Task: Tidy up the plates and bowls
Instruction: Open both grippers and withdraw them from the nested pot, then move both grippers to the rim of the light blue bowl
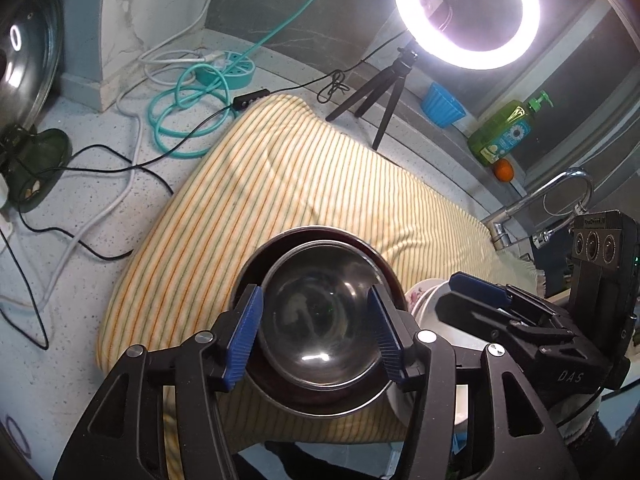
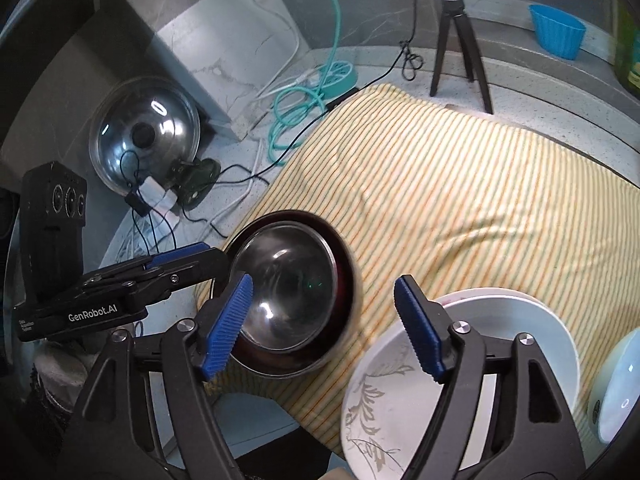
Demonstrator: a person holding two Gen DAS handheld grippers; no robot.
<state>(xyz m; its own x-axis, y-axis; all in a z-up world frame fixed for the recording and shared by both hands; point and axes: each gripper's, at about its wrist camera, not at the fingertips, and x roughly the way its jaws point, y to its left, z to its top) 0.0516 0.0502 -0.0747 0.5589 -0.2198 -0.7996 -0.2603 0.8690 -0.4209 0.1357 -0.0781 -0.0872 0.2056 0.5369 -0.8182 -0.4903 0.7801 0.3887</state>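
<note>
A steel bowl (image 1: 316, 324) sits nested inside a dark red-brown bowl (image 1: 316, 404) on the striped cloth (image 1: 280, 184). My left gripper (image 1: 316, 336) is open, its blue pads on either side of the steel bowl and just above it. In the right wrist view the same nested bowls (image 2: 288, 288) lie at lower left, with the left gripper's fingers (image 2: 184, 260) reaching their left rim. My right gripper (image 2: 324, 328) is open and empty, hovering between the bowls and a white floral plate (image 2: 400, 400). A pale bowl (image 2: 616, 384) shows at the right edge.
A ring light on a tripod (image 1: 466, 12) stands behind the cloth. Teal and black cables (image 1: 188, 112) lie on the counter at left. A glass pot lid (image 2: 144, 136) leans on the wall. A blue cup (image 1: 442, 106), soap bottle (image 1: 506, 128) and tap (image 1: 560, 188) are at right.
</note>
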